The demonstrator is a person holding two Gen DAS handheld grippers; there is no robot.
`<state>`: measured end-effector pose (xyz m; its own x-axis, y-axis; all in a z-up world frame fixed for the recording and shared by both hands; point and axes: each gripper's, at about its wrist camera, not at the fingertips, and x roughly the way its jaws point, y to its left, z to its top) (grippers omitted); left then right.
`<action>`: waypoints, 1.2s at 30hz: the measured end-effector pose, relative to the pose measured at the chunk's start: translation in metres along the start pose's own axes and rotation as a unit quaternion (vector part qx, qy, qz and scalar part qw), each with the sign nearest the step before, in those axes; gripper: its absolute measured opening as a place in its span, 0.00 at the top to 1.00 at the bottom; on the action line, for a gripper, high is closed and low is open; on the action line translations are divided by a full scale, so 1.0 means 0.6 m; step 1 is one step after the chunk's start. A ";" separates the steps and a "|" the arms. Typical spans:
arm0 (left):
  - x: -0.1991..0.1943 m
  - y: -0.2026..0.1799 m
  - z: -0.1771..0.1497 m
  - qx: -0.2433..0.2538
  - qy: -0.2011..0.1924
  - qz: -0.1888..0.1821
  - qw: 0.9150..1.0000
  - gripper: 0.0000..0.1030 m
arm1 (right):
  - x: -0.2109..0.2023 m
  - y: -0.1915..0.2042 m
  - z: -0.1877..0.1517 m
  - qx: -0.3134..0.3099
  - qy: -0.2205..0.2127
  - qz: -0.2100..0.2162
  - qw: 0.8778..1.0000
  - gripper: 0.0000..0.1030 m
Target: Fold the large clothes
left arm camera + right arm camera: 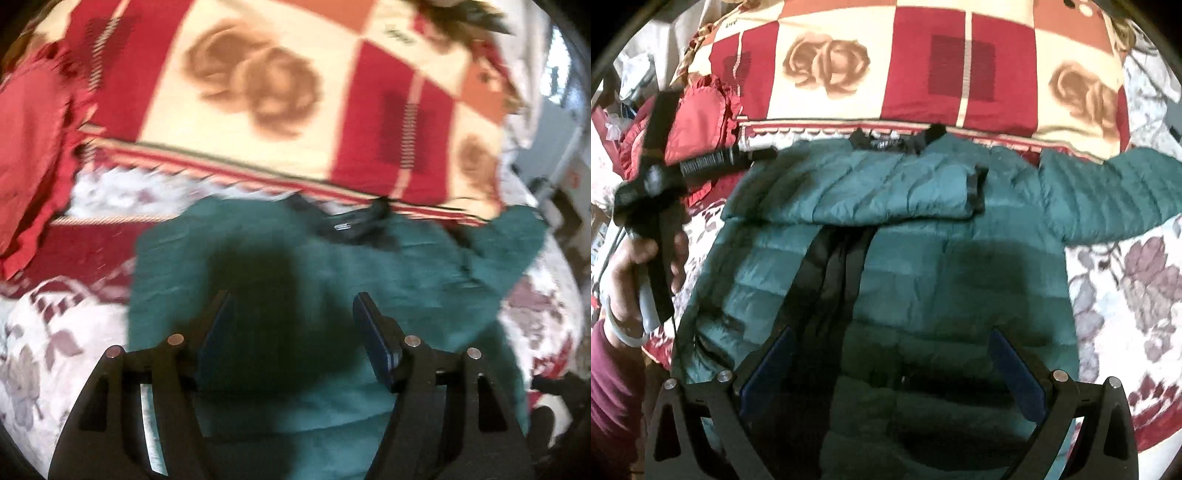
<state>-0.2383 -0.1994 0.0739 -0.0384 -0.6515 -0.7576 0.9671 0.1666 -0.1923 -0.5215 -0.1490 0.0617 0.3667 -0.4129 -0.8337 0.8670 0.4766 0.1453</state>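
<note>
You had the teal puffer jacket (pixel 886 266) lying front-up on the floral bedspread (pixel 1126 288), its collar just below the red-and-cream rose blanket (pixel 923 66). One sleeve (pixel 879 192) lay folded across the chest; the other sleeve (pixel 1108 195) stretched out to the right of the jacket. Your right gripper (pixel 890 365) hovered over the jacket's lower front, jaws spread, nothing between them. Your left gripper (pixel 291 332) also hung above the jacket with its jaws apart and empty. Left of the jacket your hand (pixel 635 266) gripped that tool's handle, beside a red ruffled cushion (pixel 701 114).
</note>
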 end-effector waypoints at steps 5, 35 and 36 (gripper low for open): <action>0.050 0.056 -0.032 -0.030 0.030 0.085 0.995 0.35 | 0.029 -0.015 0.053 0.028 -0.020 -0.015 0.999 0.00; 0.062 0.044 -0.059 -0.045 0.021 0.083 0.995 0.34 | 0.199 -0.063 0.093 -0.010 0.018 -0.142 0.990 0.13; 0.057 0.043 -0.060 -0.045 0.020 0.081 0.995 0.34 | 0.199 -0.070 0.091 0.004 0.018 -0.134 0.991 0.12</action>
<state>-0.2234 -0.1909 0.0204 0.1049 -0.5812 -0.8070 0.9348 0.3345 -0.1193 -0.4957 -0.2608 -0.0150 0.1111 -0.4960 -0.8612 0.9341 0.3481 -0.0800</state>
